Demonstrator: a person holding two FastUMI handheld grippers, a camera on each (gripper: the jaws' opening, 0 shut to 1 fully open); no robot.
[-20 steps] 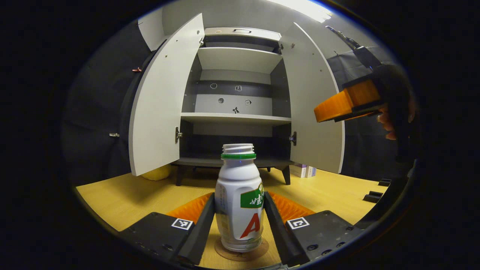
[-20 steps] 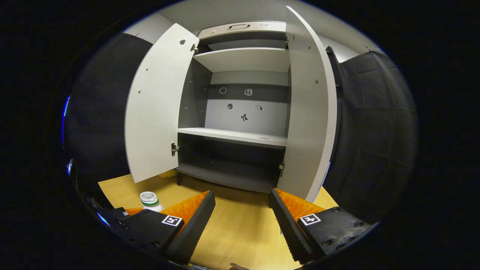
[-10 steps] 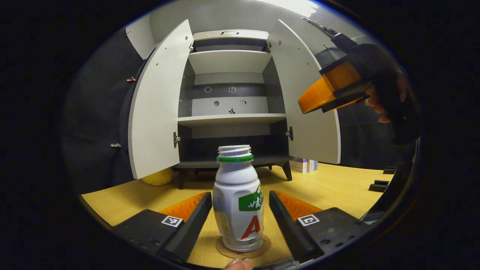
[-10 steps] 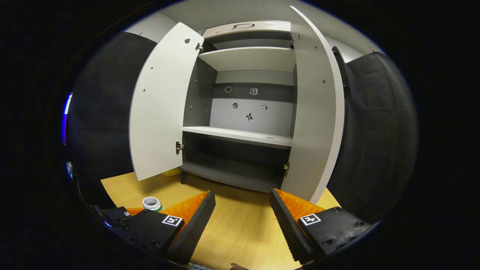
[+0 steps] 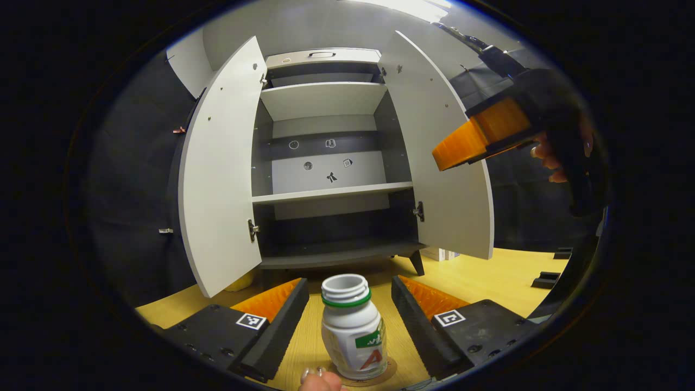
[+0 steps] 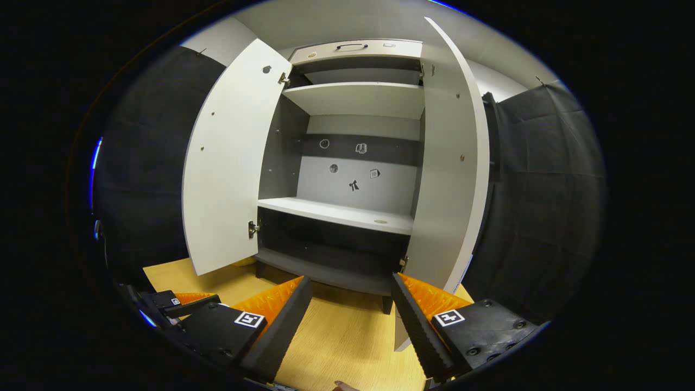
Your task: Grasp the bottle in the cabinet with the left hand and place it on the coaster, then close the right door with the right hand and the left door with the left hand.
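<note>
The bottle (image 5: pixel 353 326) stands upright on the coaster (image 5: pixel 386 370), between the spread, released fingers of the left gripper (image 5: pixel 350 315), which touch neither side. The right gripper (image 6: pixel 350 315), likewise released and empty, faces the inner side of the right door (image 6: pixel 448 179). Closing that door well probably means reaching around its free edge and pushing its outer face evenly toward the cabinet (image 5: pixel 326 103). The left door (image 5: pixel 220 163) stands wide open. The tabletop (image 6: pixel 347 336) before the cabinet appears unobstructed.
</note>
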